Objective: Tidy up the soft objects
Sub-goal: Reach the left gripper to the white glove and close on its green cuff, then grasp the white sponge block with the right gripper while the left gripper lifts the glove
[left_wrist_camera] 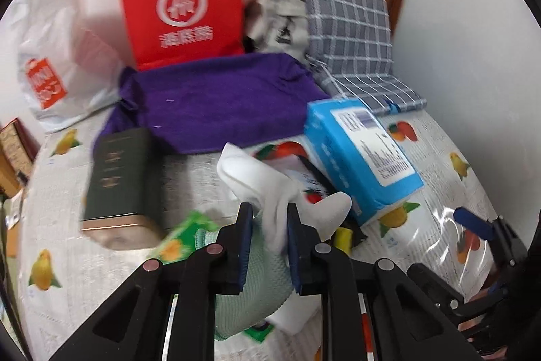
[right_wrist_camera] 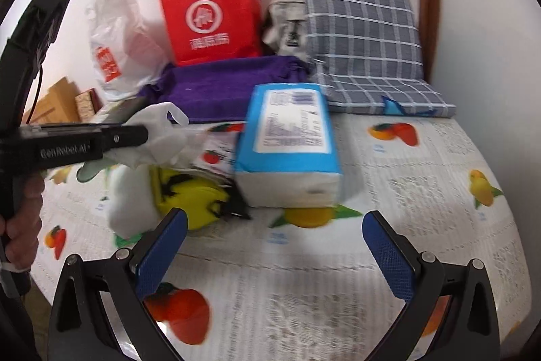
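Observation:
My left gripper [left_wrist_camera: 268,215] is shut on a white soft cloth [left_wrist_camera: 257,178], which bunches up and trails ahead of the jaws. Under the fingers lies a mint-green knit cloth [left_wrist_camera: 252,279]. In the right wrist view the left gripper [right_wrist_camera: 142,134] comes in from the left, held by a hand, with the white cloth [right_wrist_camera: 162,137] hanging from it. My right gripper [right_wrist_camera: 274,219] is open over bare tablecloth with nothing between its pads. A purple towel [left_wrist_camera: 216,104] is spread at the back. A yellow soft item [right_wrist_camera: 189,195] and a white fluffy piece [right_wrist_camera: 128,205] lie below the left gripper.
A blue tissue pack [right_wrist_camera: 287,141] lies mid-table on the fruit-print tablecloth [right_wrist_camera: 422,192]. A dark green tin [left_wrist_camera: 121,181] and a green packet [left_wrist_camera: 179,239] lie at left. A red paper bag [left_wrist_camera: 182,5], white plastic bag [left_wrist_camera: 50,56] and plaid cushion [left_wrist_camera: 351,22] line the wall.

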